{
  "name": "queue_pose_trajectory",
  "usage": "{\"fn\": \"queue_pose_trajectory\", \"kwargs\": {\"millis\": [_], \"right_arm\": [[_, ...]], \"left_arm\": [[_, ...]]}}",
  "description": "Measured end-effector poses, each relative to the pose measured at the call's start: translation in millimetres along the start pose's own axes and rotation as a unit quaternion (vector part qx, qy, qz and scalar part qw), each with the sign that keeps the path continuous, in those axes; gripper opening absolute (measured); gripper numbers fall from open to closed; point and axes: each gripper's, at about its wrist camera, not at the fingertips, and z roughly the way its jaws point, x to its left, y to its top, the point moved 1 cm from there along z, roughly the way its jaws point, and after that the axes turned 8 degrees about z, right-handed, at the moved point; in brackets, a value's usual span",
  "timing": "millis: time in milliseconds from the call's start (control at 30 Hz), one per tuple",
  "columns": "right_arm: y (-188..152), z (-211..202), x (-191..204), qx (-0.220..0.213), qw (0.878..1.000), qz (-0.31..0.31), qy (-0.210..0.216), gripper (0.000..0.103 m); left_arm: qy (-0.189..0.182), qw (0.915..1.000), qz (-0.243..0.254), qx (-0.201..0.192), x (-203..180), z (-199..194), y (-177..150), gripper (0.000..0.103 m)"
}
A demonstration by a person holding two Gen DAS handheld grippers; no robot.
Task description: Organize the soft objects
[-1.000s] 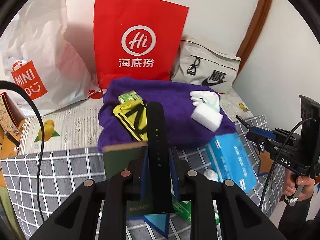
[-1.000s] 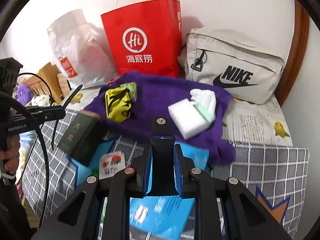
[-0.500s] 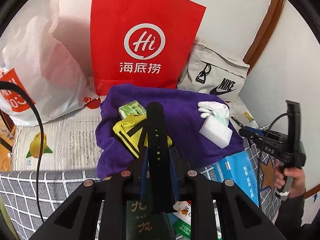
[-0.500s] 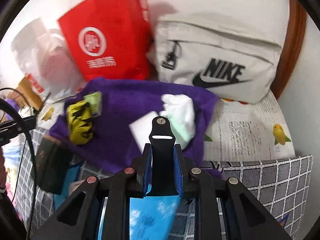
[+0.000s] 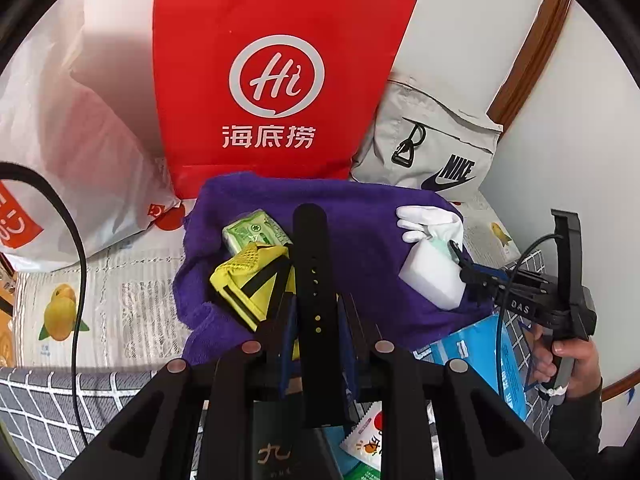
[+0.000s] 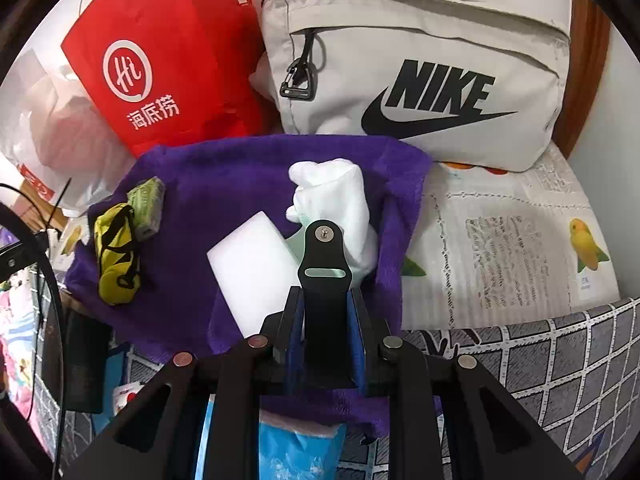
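The left claw (image 5: 316, 320) is pinching a black watch strap half with holes (image 5: 312, 264), and the right claw (image 6: 324, 312) is pinching the other strap half with the pin and slot (image 6: 324, 256); both sets of jaws are pressed on the straps. The soft things lie on a purple towel (image 5: 360, 240) on the bed, in the centre of both frames: a white glove (image 6: 332, 196) and a white sponge block (image 6: 252, 264) just below it, touching it, and toward the left a yellow mesh pouch (image 6: 116, 264) with a green tissue pack (image 6: 146, 200) beside it. Behind the towel stand a red paper bag (image 5: 276, 72) and a grey Nike bag (image 6: 420, 72). I judge that the step in hand is to bring the straps to the towel and set them down. To do it well, each claw should come down over a bare part of the towel, for example the free middle between the pouch and the sponge, and open only when the strap touches the cloth, so it does not slide off or push the glove. Compared with the earlier frames, both views have come closer to the towel: the red bag and the Nike bag now fill more of the upper frame, and the right view has turned from the red bag toward the Nike bag.
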Motion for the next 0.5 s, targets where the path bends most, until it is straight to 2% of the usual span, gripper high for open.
{"fn": "queue_pose_trajectory", "kwargs": {"millis": [167, 233, 300, 500], "right_arm": [[-1, -3, 1, 0.009, 1.0, -0.004, 0.02, 0.024], [-2, -3, 2, 0.01, 1.0, -0.008, 0.026, 0.028], [-2, -2, 3, 0.013, 1.0, -0.012, 0.026, 0.038], [-2, 0, 4, 0.013, 0.999, -0.02, 0.027, 0.04]], "left_arm": [[-0.002, 1.0, -0.001, 0.002, -2, 9, 10, 0.02], [-0.002, 1.0, -0.001, 0.002, -2, 11, 13, 0.02], [-0.002, 1.0, -0.002, 0.001, -3, 12, 16, 0.02], [-0.003, 1.0, -0.004, 0.008, -4, 23, 24, 0.02]]}}
